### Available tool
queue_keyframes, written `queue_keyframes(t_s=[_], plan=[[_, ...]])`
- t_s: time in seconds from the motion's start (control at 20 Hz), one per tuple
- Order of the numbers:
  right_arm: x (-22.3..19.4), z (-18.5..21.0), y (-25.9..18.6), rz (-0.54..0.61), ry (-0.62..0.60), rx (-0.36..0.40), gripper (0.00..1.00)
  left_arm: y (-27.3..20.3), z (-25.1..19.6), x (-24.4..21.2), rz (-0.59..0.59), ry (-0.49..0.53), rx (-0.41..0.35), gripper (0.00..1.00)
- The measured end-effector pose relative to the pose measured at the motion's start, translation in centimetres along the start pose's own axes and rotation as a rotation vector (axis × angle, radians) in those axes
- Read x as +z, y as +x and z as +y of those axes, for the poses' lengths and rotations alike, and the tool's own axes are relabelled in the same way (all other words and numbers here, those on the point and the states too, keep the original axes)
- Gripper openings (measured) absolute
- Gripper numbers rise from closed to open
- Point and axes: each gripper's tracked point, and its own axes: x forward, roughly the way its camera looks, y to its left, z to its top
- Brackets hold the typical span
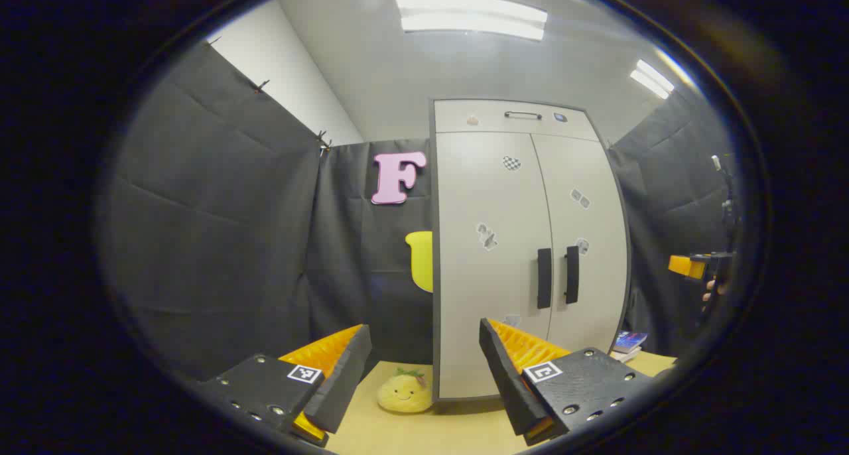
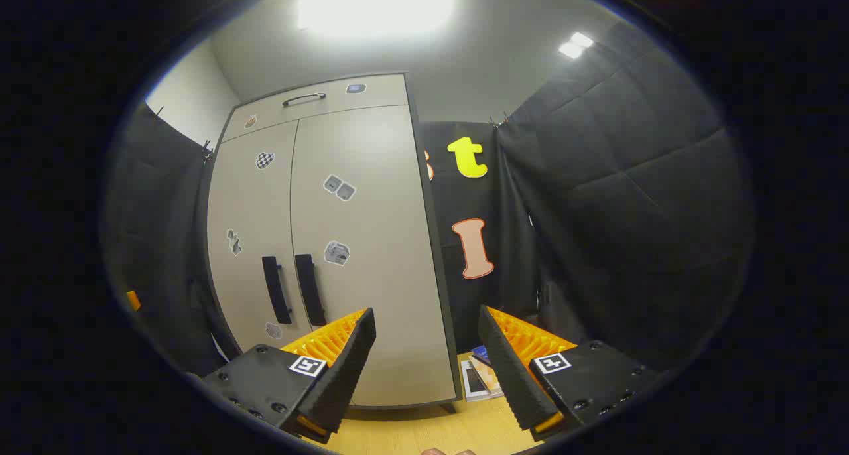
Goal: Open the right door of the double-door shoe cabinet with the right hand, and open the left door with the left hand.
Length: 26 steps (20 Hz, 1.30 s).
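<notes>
With both doors shut and the left gripper (image 1: 424, 375) and right gripper (image 2: 428, 369) spread empty short of the shoe cabinet (image 2: 371, 243), the two door handles (image 2: 310, 289) sit so close that a finger could snag the wrong one.

The shoe cabinet (image 1: 524, 243) has smooth, matt door panels with a faint sheen under the ceiling lights. Its two door handles (image 1: 557, 277) look like matt plastic, and flat stickers (image 2: 339, 187) — paper or vinyl — dot the fronts. The tabletop (image 1: 424, 435) is smooth, pale wood-look laminate. A plush toy (image 1: 404, 391) beside the cabinet is soft, fuzzy cloth. The booklets (image 2: 483, 375) look glossy.
</notes>
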Motion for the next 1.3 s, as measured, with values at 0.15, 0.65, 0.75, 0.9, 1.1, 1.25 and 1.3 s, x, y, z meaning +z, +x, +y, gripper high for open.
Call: queue_keyframes(t_s=[0.15, 0.65, 0.75, 0.9, 1.1, 1.25, 1.3], plan=[[-0.3, 0.0, -0.1, 0.023, 0.006, 0.002, 0.98, 0.2, -1.6, -0.4, 0.006, -0.003, -0.043, 0.94], [-0.3, 0.1, -0.1, 0.024, 0.005, 0.009, 0.97, 0.4, -2.1, -2.3, 0.049, -0.057, -0.060, 0.93], [-0.6, 0.4, -0.1, 0.038, 0.015, 0.016, 0.98, 0.1, -1.6, -2.4, 0.049, -0.075, -0.043, 0.92], [-1.0, 2.5, 0.8, 0.062, 0.035, 0.061, 0.97, -0.1, -1.2, -3.0, 0.057, -0.070, -0.018, 0.92], [0.2, 4.9, 3.4, 0.061, 0.037, 0.104, 0.98, -0.8, -1.0, -4.3, 0.094, -0.055, -0.010, 0.93], [1.3, 7.4, 5.9, 0.064, 0.054, 0.139, 0.98, -1.2, -0.8, -4.8, 0.112, -0.050, 0.008, 0.94], [1.6, 8.1, 6.4, 0.060, 0.048, 0.150, 0.98, -1.3, -0.7, -5.0, 0.117, -0.053, 0.012, 0.92]])
